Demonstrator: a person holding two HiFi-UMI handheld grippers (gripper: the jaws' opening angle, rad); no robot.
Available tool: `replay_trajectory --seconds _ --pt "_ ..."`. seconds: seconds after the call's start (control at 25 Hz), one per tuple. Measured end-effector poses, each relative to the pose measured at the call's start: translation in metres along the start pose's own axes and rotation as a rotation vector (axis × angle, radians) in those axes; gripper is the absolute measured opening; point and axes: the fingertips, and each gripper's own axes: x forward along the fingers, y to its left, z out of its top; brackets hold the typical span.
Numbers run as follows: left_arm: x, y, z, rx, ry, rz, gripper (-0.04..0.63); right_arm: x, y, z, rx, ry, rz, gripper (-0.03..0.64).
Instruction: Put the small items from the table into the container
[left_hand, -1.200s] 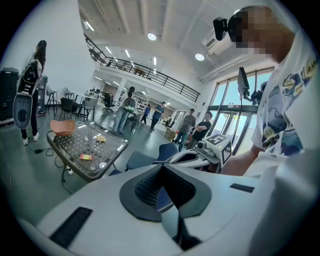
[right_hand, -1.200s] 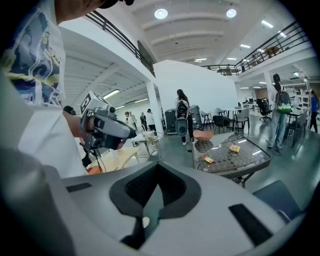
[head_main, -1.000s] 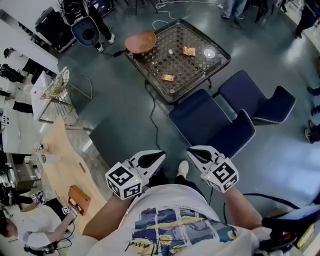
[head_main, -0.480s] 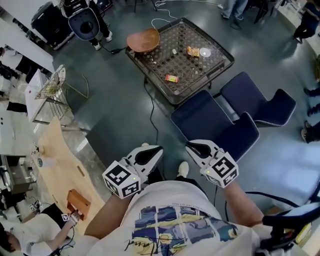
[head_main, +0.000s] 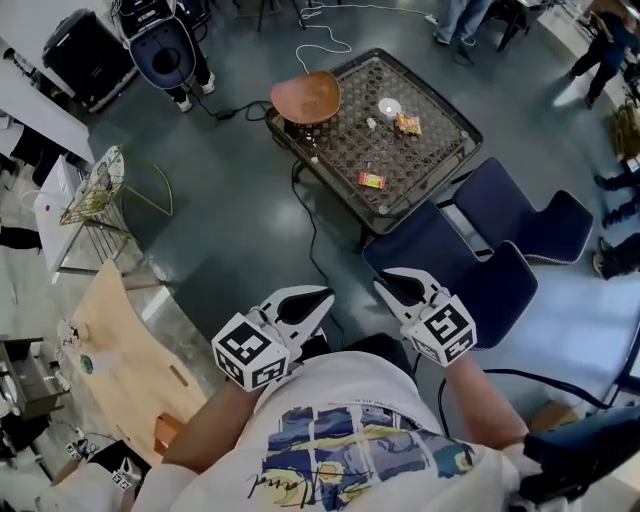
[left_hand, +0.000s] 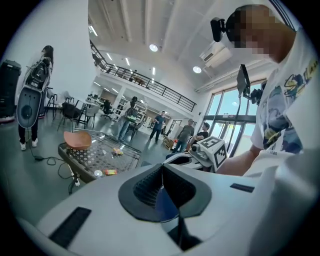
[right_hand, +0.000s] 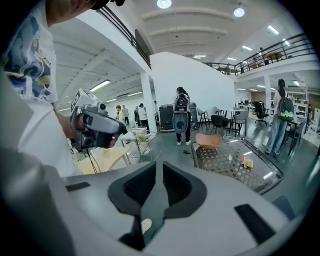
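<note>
From the head view, the orange bowl (head_main: 305, 97) sits on the far left corner of the mesh-topped counter (head_main: 345, 150). A white round piece (head_main: 389, 106) lies just right of the bowl. A yellow packet (head_main: 408, 124) lies a little further right, and a red packet (head_main: 371, 180) lies right of the bowl on the side towards the person. Nothing shows inside the bowl yet, so the task looks not yet begun. The left gripper (head_main: 318, 297) and right gripper (head_main: 390, 283) hang close to the person's body, well apart from the bowl, with two blue chairs (head_main: 450, 262) between the right one and the bowl.

In the left gripper view, the jaws meet at their tips with nothing between them. The bowl stands well ahead, and the two packets lie to its right.

In the right gripper view, the jaws are opening. Only a narrow slot shows between the pads, and nothing is in it. The bowl is ahead, with the yellow packet to its right.

The packets are probably very light, soft and crinkly, with slick film that could slide out of a shallow pinch. Because they lie flat on the mesh, a raised edge or sealed end looks like the best place to grip them. I cannot tell what the white round piece is. It looks small and stiff, so its rim seems the place to pinch.
</note>
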Motion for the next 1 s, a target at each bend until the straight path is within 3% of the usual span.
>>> replay_trajectory --seconds 0.24,0.44,0.64,1.0 --pt "-0.031 0.052 0.014 0.002 -0.001 -0.020 0.009 0.053 -0.009 0.034 -0.006 0.007 -0.065 0.031" --pt "-0.026 0.082 0.028 -0.023 -0.024 -0.020 0.009 0.080 -0.040 0.046 -0.013 0.036 -0.083 0.048" --pt "-0.015 0.123 0.049 -0.041 -0.031 0.024 0.009 0.115 -0.103 0.052 -0.019 0.063 -0.110 0.049" --pt "0.048 0.202 0.097 -0.054 -0.003 0.111 0.008 0.184 -0.266 0.033 -0.008 0.139 -0.114 0.049"
